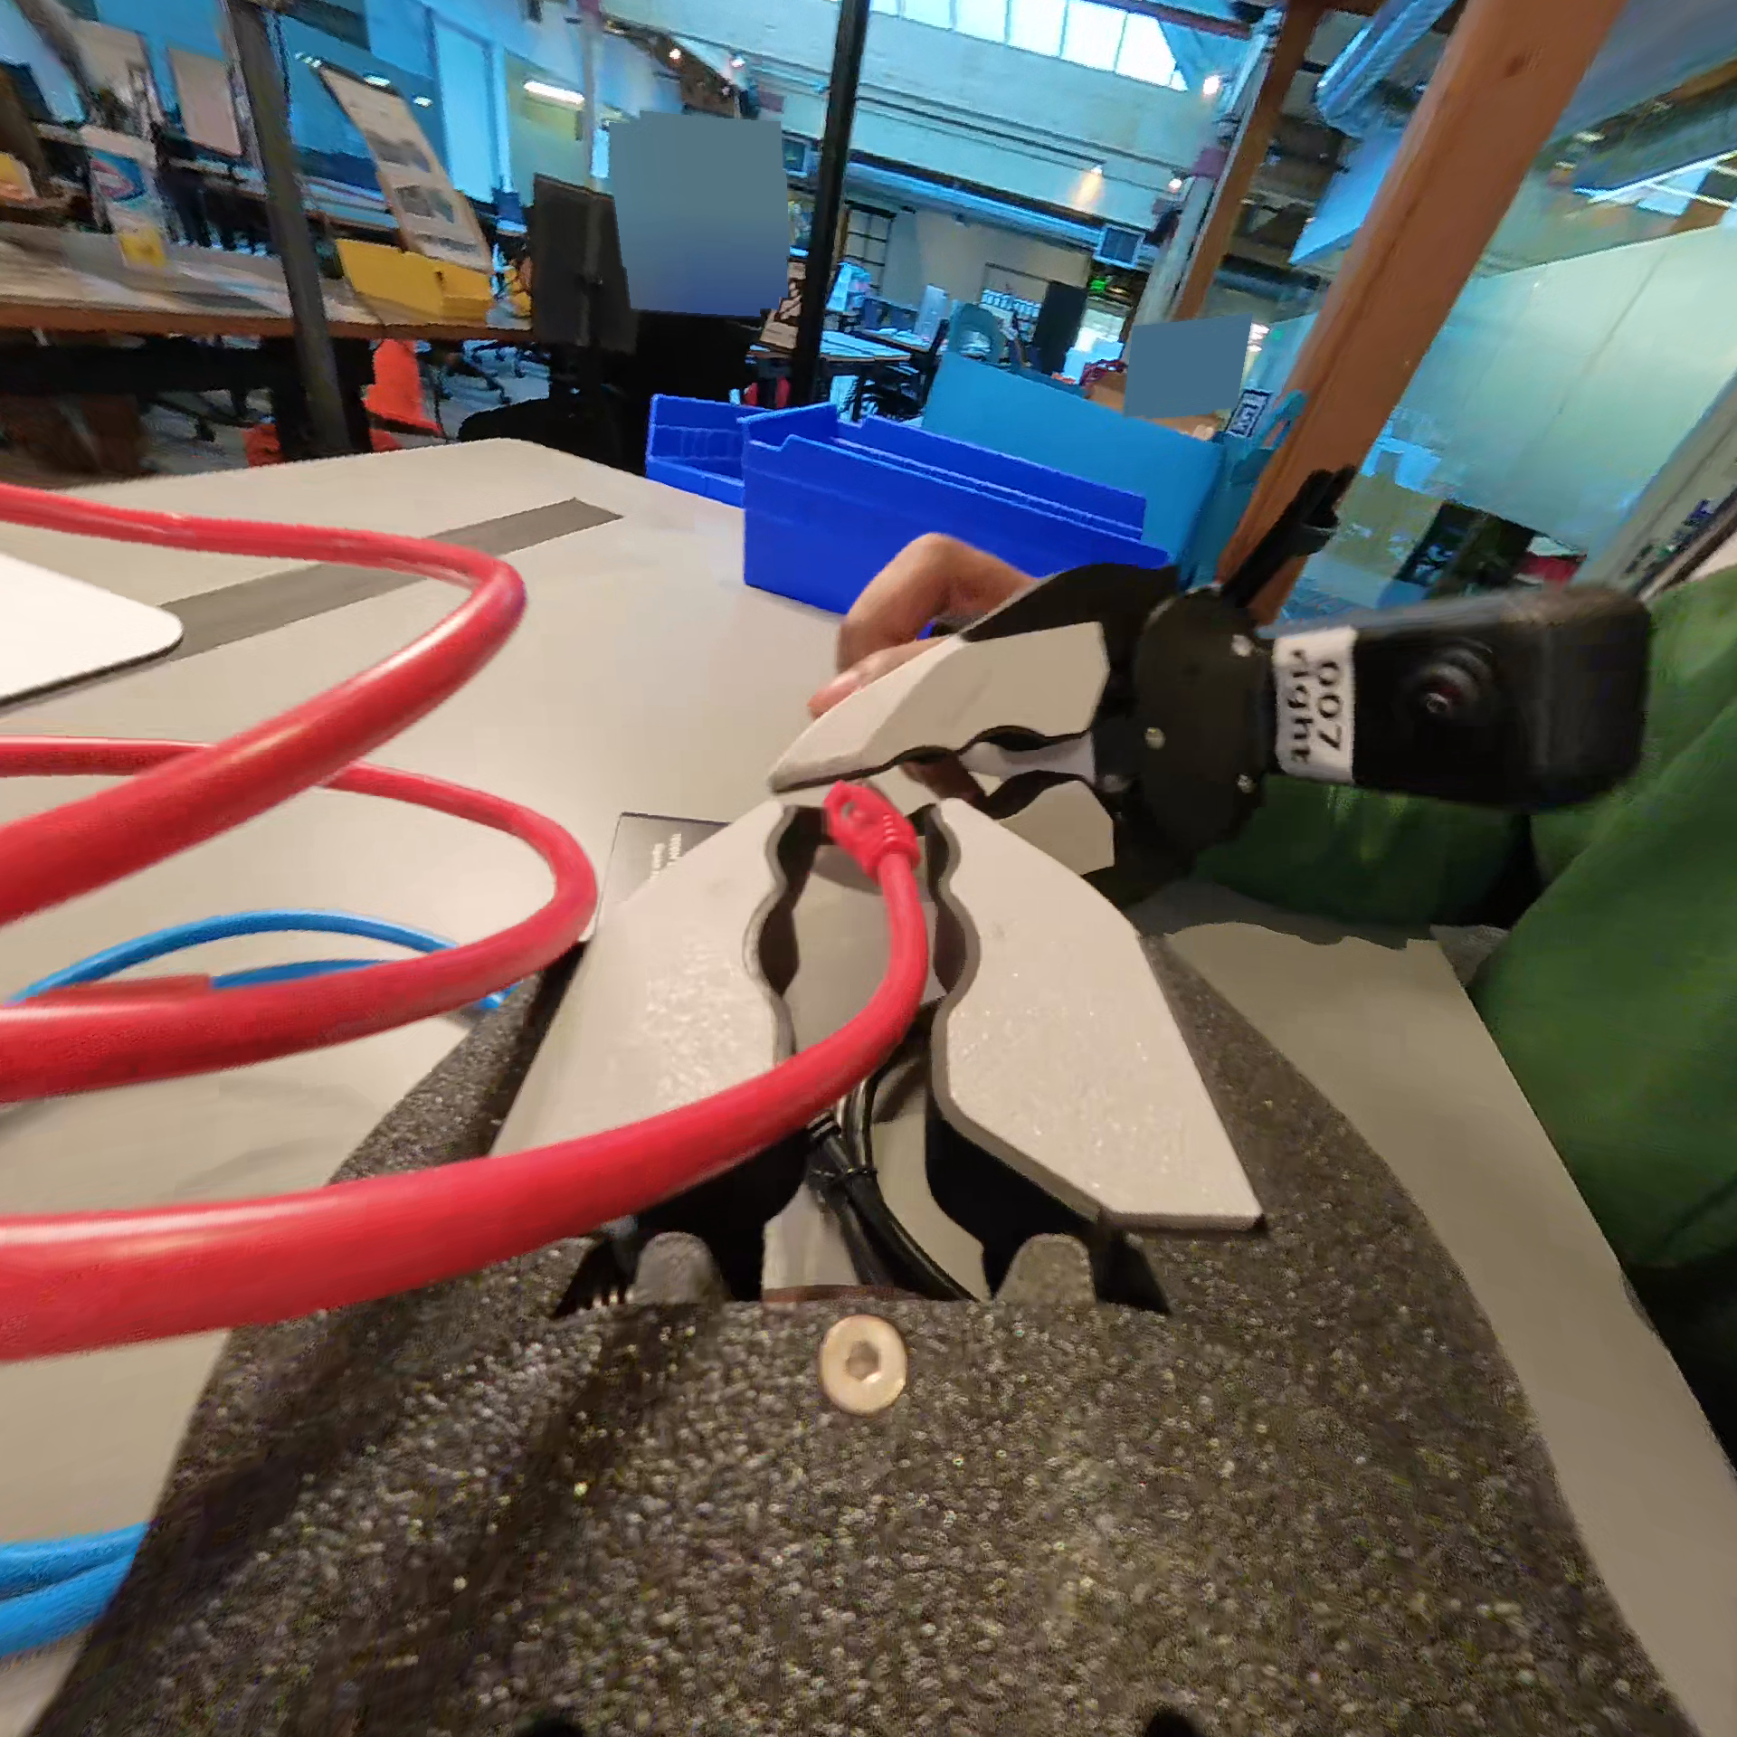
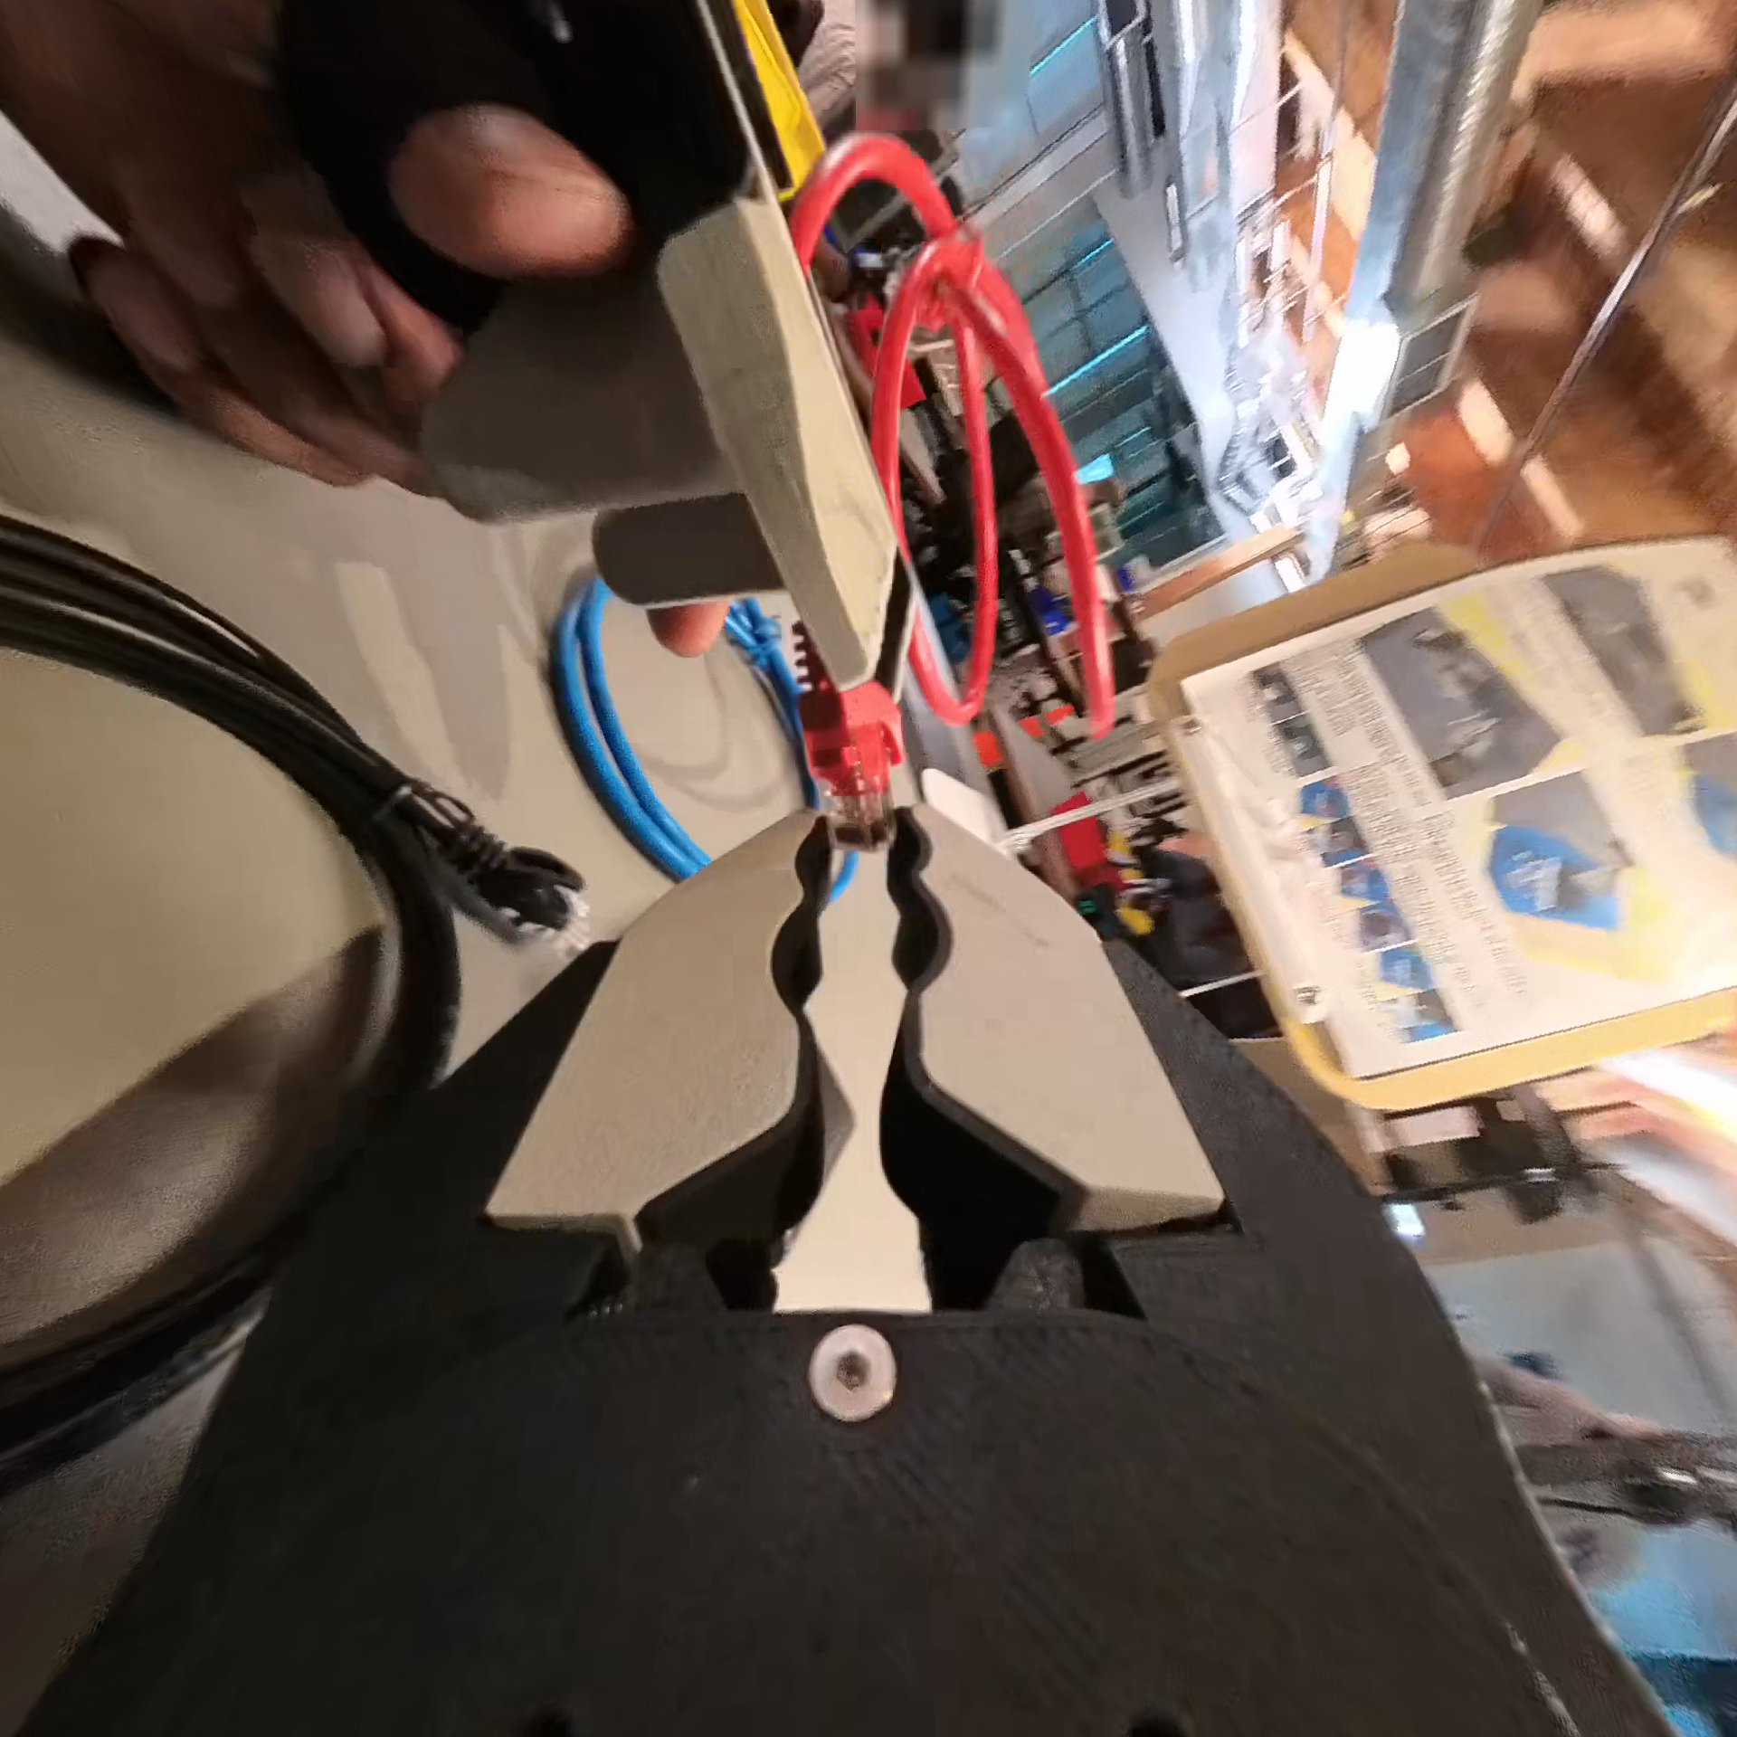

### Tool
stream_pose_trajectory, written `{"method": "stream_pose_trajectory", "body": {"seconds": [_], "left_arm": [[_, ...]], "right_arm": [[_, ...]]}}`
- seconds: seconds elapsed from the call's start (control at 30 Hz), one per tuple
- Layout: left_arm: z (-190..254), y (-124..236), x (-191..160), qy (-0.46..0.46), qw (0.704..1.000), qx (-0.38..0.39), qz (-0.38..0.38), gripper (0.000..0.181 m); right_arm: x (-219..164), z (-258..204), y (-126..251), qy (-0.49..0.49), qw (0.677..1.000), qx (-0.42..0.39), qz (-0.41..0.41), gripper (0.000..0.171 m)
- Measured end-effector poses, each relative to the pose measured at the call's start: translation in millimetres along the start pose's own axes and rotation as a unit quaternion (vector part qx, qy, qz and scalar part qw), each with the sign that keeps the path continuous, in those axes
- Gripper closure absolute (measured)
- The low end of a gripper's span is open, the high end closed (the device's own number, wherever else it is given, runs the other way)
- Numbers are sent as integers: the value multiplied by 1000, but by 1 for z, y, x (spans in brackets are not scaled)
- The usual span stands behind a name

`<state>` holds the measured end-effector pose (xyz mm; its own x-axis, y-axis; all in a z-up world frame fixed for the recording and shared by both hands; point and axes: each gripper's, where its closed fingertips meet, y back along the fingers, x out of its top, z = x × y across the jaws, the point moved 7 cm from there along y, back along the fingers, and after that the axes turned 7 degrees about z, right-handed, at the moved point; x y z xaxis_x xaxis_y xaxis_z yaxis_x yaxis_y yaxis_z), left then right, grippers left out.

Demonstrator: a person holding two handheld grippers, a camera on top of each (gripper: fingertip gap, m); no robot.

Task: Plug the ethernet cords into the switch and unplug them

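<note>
A red ethernet cord [image 1: 395, 949] loops in the air above the grey table [image 1: 611, 658]. My left gripper [image 1: 855, 818] is shut on the cord's red plug boot [image 1: 869, 832]. My right gripper [image 2: 860, 827] comes in from the right in the left wrist view [image 1: 940, 696]; its fingertips pinch the clear plug end [image 2: 860, 818] that sticks out below the left gripper's finger [image 2: 780, 423]. A black flat box [image 1: 658, 851], which looks like the switch, lies on the table just behind my left fingers and is mostly hidden.
A blue cord [image 2: 602, 752] and a coiled black cord [image 2: 470, 846] lie on the table. Blue bins [image 1: 940, 508] stand at the far edge and a white pad [image 1: 56, 630] lies at the left. A green sleeve [image 1: 1598, 940] is at the right. A hand [image 2: 282, 235] holds the left gripper.
</note>
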<state>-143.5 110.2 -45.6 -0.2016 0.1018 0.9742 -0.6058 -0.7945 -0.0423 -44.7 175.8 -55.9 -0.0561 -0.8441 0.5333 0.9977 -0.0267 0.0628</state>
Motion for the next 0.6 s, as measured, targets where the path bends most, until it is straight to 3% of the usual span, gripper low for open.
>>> {"method": "stream_pose_trajectory", "body": {"seconds": [0.1,0.33,0.5,0.6], "left_arm": [[-4,-1,-1,26,1000,10,-7,149],[-5,-3,-6,116,993,-20,-11,157],[-6,-2,-9,166,985,-48,-12,167],[-6,-2,-8,152,987,-44,-9,166]], "right_arm": [[4,1,2,76,997,-33,-2,159],[7,-4,1,174,983,-52,0,160],[5,-6,-1,193,980,-53,-1,160],[5,-4,-1,131,990,-50,5,159]]}}
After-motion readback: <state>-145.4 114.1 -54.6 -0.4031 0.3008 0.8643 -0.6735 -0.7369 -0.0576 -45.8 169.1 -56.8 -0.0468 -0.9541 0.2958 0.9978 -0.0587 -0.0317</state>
